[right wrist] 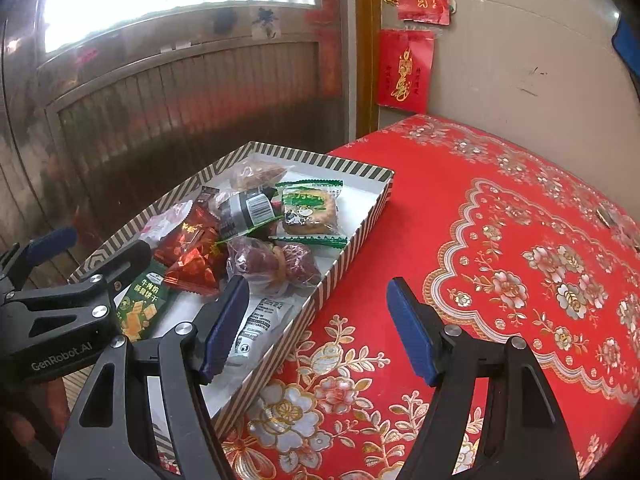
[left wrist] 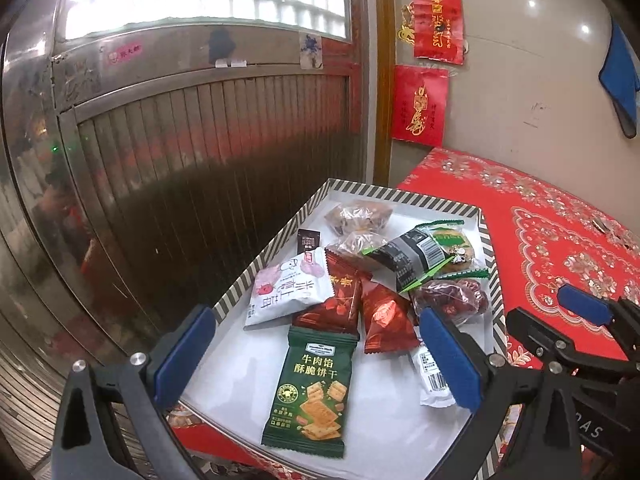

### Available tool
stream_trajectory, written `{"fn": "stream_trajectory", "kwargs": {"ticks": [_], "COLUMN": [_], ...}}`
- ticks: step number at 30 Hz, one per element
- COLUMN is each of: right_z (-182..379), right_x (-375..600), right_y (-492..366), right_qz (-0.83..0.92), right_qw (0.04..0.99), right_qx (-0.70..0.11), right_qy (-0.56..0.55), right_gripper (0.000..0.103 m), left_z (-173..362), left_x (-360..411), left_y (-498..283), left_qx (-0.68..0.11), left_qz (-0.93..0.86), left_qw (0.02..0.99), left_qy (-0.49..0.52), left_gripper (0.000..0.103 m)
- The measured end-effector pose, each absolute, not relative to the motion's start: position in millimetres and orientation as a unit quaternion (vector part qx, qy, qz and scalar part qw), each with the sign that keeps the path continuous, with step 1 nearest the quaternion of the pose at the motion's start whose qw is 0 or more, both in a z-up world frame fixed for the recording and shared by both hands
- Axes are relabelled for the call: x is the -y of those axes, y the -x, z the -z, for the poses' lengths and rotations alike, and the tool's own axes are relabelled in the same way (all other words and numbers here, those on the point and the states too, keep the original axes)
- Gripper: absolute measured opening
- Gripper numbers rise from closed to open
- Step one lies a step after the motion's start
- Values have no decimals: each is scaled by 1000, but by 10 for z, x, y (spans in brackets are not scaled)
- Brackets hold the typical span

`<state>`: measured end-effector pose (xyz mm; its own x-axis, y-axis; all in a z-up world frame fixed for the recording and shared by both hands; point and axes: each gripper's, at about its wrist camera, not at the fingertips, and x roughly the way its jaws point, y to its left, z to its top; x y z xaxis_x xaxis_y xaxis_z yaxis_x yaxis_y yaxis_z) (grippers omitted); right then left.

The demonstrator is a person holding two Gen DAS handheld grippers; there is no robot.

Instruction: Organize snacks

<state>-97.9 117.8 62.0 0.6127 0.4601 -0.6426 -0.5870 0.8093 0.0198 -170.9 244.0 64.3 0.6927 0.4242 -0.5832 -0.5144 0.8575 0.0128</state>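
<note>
A striped-rim box (left wrist: 276,240) (right wrist: 352,236) with a white floor sits on the red floral tablecloth (right wrist: 500,240) at the table's left edge. It holds several snacks: a green biscuit packet (left wrist: 312,392) (right wrist: 140,308), red foil packets (left wrist: 380,320) (right wrist: 192,264), a white-pink packet (left wrist: 288,292), a black packet (left wrist: 408,256) (right wrist: 244,208), a green-edged cookie (right wrist: 308,212), bagged red dates (left wrist: 448,300) (right wrist: 276,264) and a white packet (right wrist: 260,328). My left gripper (left wrist: 316,354) is open above the box's near end, over the green biscuit packet. My right gripper (right wrist: 316,328) is open and empty, over the box's right wall.
A metal ribbed door (left wrist: 200,152) stands left of the table, close to the box. A tiled wall (right wrist: 520,60) with red paper charms (left wrist: 420,104) is behind. The tablecloth stretches right of the box. A blue object (left wrist: 620,76) hangs on the wall at far right.
</note>
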Motion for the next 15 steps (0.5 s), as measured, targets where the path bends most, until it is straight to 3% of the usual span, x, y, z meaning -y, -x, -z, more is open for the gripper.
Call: {"fn": "stream_trajectory", "kwargs": {"ticks": [15], "right_z": [-589], "right_x": [-1189], "right_y": [976], "right_qz": [-294], "right_qw": [891], "right_qx": [-332], "right_qy": [97], "right_gripper": [72], "left_z": [-645], "left_x": [-2394], "left_y": [1675], "left_qx": [-297], "left_qz": [-268], "left_qw": [915], "left_qy": [53], "left_gripper": [103]}}
